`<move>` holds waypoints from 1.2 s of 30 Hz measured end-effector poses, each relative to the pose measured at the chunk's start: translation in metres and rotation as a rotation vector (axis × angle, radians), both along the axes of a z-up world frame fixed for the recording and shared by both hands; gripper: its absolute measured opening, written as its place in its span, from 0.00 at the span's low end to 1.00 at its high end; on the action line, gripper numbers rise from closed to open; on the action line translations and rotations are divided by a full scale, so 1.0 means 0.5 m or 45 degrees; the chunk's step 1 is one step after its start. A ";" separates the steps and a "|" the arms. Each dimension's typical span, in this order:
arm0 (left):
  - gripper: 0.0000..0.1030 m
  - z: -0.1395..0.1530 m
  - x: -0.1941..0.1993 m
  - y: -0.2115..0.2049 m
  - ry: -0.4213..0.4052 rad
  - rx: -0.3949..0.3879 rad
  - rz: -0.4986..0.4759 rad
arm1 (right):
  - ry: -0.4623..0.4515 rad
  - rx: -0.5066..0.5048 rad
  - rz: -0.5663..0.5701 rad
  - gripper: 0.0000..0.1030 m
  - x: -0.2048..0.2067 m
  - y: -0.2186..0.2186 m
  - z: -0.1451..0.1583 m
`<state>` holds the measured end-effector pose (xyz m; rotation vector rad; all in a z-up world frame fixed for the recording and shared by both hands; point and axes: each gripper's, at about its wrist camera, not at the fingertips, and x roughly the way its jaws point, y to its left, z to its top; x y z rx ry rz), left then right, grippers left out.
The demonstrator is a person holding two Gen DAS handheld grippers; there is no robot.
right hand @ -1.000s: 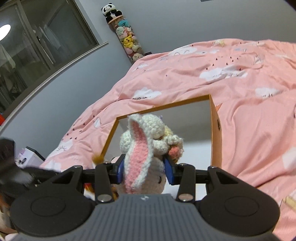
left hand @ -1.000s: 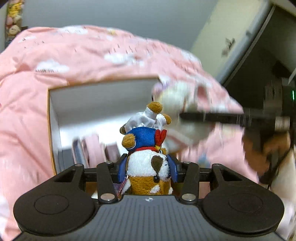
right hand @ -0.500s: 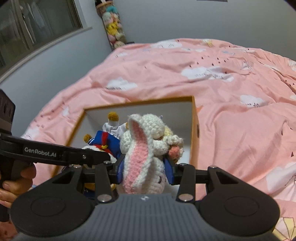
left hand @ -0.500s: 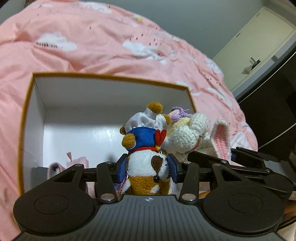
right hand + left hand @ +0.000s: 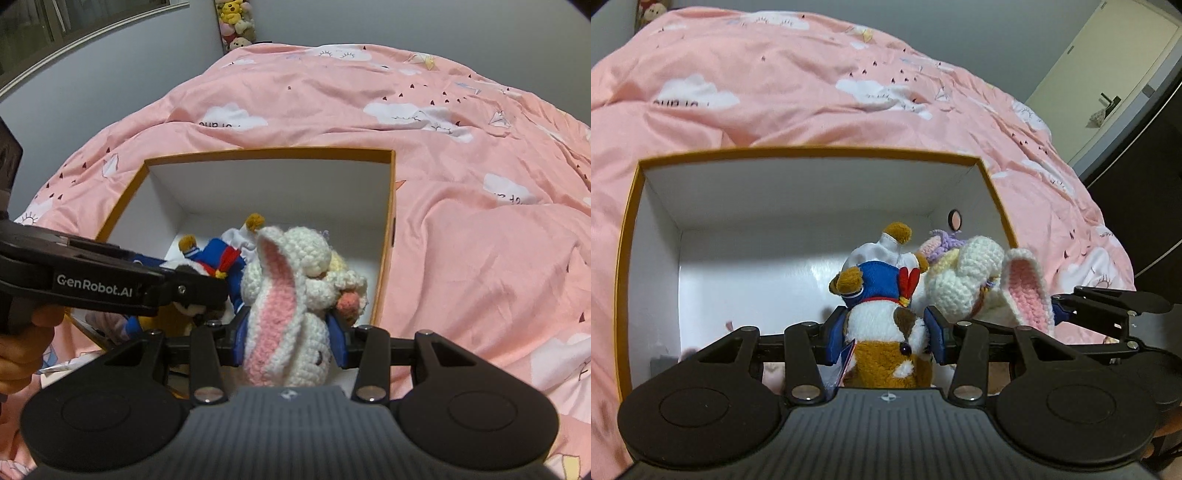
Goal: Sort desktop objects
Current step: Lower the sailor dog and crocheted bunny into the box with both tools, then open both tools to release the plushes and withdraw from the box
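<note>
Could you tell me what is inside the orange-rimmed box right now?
The box shows bare white walls and floor; a small pink item lies near its front left. The grippers and held toys cover the front floor.

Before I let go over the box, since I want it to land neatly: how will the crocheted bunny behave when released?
The crocheted bunny looks soft: it bulges around the right gripper, so it should probably spring back. Its long ear looks floppy. It will likely settle without rolling, leaning on the plush dog.

Crocheted yarn rabbit (image 5: 295,295); glossy white cardboard box (image 5: 757,206).
</note>
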<state>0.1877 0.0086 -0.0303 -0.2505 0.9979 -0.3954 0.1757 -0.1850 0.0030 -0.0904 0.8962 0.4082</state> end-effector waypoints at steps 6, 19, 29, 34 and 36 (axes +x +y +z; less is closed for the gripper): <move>0.50 0.041 0.009 0.002 -0.097 -0.027 0.007 | -0.043 0.048 -0.014 0.44 -0.001 -0.015 0.029; 0.50 0.020 0.019 0.023 -0.032 -0.130 0.063 | -0.051 0.086 -0.017 0.43 0.001 -0.026 0.032; 0.50 -0.005 -0.011 -0.022 -0.013 0.086 0.000 | 0.019 0.024 -0.006 0.43 -0.002 0.002 -0.023; 0.51 -0.007 -0.025 -0.053 -0.051 0.221 -0.077 | 0.057 -0.043 0.063 0.44 -0.003 0.021 -0.032; 0.52 -0.010 -0.026 -0.057 -0.042 0.236 -0.116 | 0.075 -0.088 0.094 0.44 -0.002 0.029 -0.037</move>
